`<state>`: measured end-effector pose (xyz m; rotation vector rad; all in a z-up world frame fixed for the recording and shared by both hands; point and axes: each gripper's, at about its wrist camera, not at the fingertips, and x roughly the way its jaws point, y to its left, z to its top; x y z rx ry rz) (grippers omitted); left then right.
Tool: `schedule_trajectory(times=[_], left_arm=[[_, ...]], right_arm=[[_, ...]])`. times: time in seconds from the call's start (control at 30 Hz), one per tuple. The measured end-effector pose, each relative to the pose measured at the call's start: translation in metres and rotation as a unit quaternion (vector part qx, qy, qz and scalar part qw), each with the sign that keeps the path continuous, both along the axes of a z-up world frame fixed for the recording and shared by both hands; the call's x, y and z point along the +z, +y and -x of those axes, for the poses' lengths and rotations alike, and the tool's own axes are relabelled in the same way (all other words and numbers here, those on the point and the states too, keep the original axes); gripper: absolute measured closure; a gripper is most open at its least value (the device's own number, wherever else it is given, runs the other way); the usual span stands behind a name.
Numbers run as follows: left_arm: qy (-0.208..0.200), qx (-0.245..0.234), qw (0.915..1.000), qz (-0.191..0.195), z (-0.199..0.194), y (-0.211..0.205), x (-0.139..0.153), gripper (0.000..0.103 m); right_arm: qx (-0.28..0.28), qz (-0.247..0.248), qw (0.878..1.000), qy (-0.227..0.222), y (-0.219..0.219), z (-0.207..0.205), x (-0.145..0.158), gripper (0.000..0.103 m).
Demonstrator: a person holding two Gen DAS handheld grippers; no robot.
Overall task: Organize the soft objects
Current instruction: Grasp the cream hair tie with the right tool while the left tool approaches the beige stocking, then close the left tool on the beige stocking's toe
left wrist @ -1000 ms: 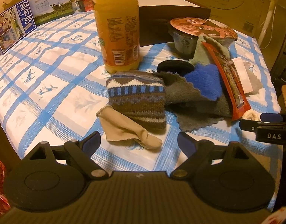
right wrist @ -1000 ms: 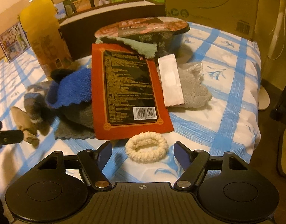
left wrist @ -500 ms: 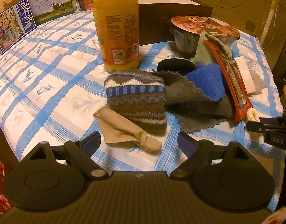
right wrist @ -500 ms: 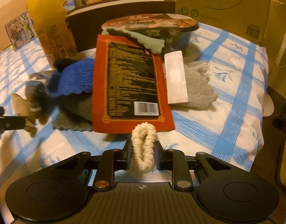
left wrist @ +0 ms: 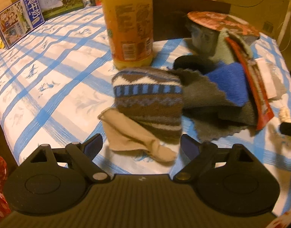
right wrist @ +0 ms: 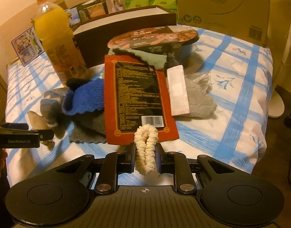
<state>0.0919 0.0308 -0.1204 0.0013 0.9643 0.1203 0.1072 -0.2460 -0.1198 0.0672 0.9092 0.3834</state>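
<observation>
My right gripper (right wrist: 145, 158) is shut on a cream scrunchie (right wrist: 146, 148), squeezed flat and lifted above the blue-checked cloth. My left gripper (left wrist: 141, 148) is open, its fingers on either side of a beige sock (left wrist: 134, 142) lying in front of a brown-and-blue knitted sock (left wrist: 148, 104). Behind these lie a dark grey cloth (left wrist: 212, 110), a blue fuzzy cloth (left wrist: 229, 81), a pale green cloth (right wrist: 145, 56) and a light grey fuzzy cloth (right wrist: 199, 98). The left gripper also shows at the left edge of the right wrist view (right wrist: 22, 133).
An orange juice bottle (left wrist: 129, 20) stands behind the socks. A red snack packet (right wrist: 137, 98) lies on the cloths, with a white sachet (right wrist: 177, 91) beside it and an instant noodle bowl (right wrist: 155, 39) behind. A dark box (right wrist: 124, 30) and cardboard boxes stand at the back.
My right gripper closed on the cream scrunchie and lifted it off the cloth. My left gripper moved forward, so the beige sock now lies between its open fingers.
</observation>
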Motion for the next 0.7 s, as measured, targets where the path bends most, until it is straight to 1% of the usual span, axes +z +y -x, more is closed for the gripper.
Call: schedule_trajectory(times=[0.07, 0.13, 0.2, 0.23, 0.27, 0.3, 0.37, 0.4, 0.5, 0.7], left_arm=[[0.004, 0.004, 1.0000, 0.004, 0.000, 0.005, -0.003, 0.021], [0.005, 0.004, 0.9999, 0.015, 0.001, 0.009, -0.004, 0.027], [0.004, -0.001, 0.9998, 0.020, 0.001, 0.011, -0.004, 0.044], [0.003, -0.006, 0.9997, 0.024, 0.001, 0.012, -0.004, 0.047], [0.001, -0.011, 0.9996, 0.028, 0.001, 0.013, -0.004, 0.056], [0.000, -0.016, 0.9994, 0.032, 0.002, 0.013, -0.003, 0.070], [0.005, -0.024, 0.9988, 0.042, 0.002, 0.015, -0.003, 0.083], [0.004, -0.024, 0.9986, 0.046, 0.003, 0.017, -0.002, 0.087], [0.001, -0.028, 0.9983, 0.050, 0.007, 0.022, 0.002, 0.093], [-0.009, -0.039, 0.9987, 0.031, 0.016, 0.034, 0.016, 0.094]], right_arm=[[-0.005, 0.000, 1.000, 0.003, -0.002, -0.002, -0.001, 0.082], [-0.008, 0.001, 1.000, 0.006, -0.004, -0.003, -0.002, 0.082], [-0.011, 0.000, 1.000, 0.009, -0.006, -0.004, -0.002, 0.082], [-0.013, 0.000, 1.000, 0.011, -0.007, -0.005, -0.002, 0.082], [-0.014, -0.001, 1.000, 0.011, -0.008, -0.004, -0.001, 0.082], [-0.014, -0.002, 1.000, 0.011, -0.009, -0.005, -0.001, 0.082], [-0.012, -0.003, 1.000, 0.010, -0.009, -0.004, 0.001, 0.082], [-0.011, -0.003, 1.000, 0.009, -0.009, -0.004, 0.002, 0.082], [-0.007, -0.004, 1.000, 0.008, -0.008, -0.004, 0.006, 0.082], [0.005, -0.009, 1.000, 0.001, -0.008, -0.005, 0.014, 0.082]])
